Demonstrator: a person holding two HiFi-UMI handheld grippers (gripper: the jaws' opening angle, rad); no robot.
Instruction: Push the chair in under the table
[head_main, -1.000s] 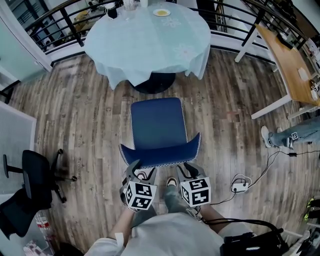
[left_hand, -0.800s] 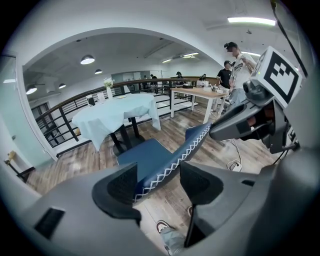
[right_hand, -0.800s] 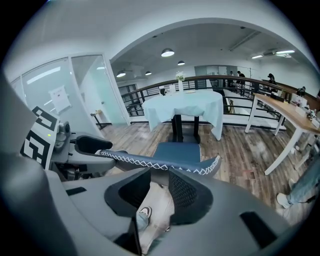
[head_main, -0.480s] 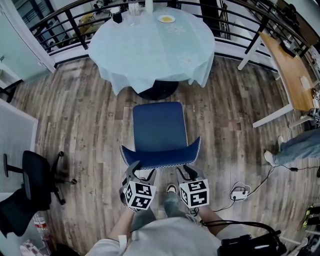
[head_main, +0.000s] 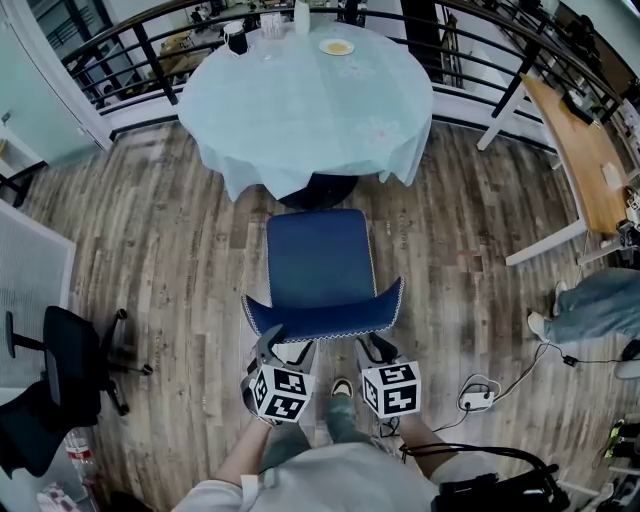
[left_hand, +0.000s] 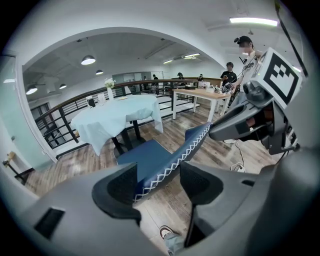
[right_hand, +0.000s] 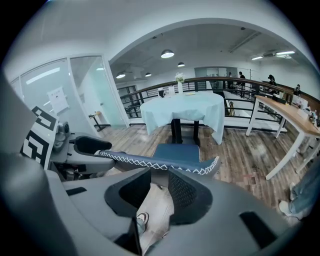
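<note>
Wood-plank floor (head_main: 170, 230), black railing (head_main: 148, 50) behind. Round bench under pale blue cloth (head_main: 310, 100) at top of head view, small plate (head_main: 337, 47) on it. Blue padded chair with white-stitched backrest (head_main: 320, 265) just before bench, seat front near cloth hem, not under yet. Left gripper (head_main: 287, 343) and right gripper (head_main: 375, 346) behind backrest, jaws released, spread either side of stitched rim, not clamped

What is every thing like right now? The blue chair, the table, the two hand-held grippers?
Blue chair: upright, seat out in the open, not yet under the table.
Table: standing, covered, nothing tipped on it.
Plate: lying flat near the table's far edge.
Left hand-held gripper: jaws open, chair back's rim between them.
Right hand-held gripper: open, jaws just been closing a little, chair back's rim between them.
</note>
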